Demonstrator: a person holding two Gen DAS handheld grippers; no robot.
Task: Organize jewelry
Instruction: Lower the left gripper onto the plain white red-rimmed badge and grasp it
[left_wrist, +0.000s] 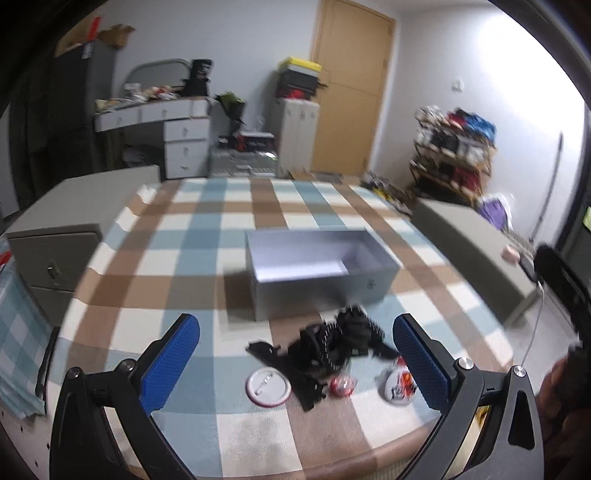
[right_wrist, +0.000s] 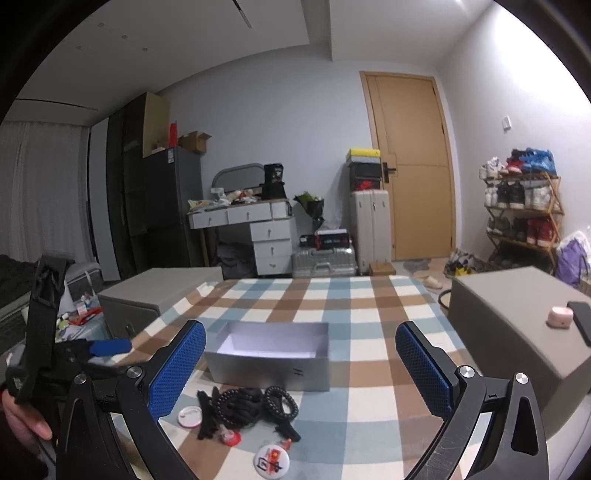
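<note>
A pile of black jewelry (left_wrist: 332, 343), bead bracelets and hair ties, lies on the checked tablecloth (left_wrist: 207, 229); it also shows in the right wrist view (right_wrist: 247, 404). Around it lie a white round badge (left_wrist: 269, 387), a small red piece (left_wrist: 342, 386) and a printed badge (left_wrist: 400, 384), which also shows in the right wrist view (right_wrist: 271, 458). An open grey box (left_wrist: 321, 271), empty inside, stands just beyond the pile, also in the right wrist view (right_wrist: 271, 356). My left gripper (left_wrist: 295, 363) is open above the pile. My right gripper (right_wrist: 301, 373) is open above the table.
Grey cabinets flank the table on the left (left_wrist: 66, 236) and right (right_wrist: 517, 325); a pink case (right_wrist: 559, 316) and a phone (right_wrist: 581, 319) lie on the right one. The left gripper shows in the right wrist view (right_wrist: 107, 347). A dresser, suitcases, a door and a shoe rack stand behind.
</note>
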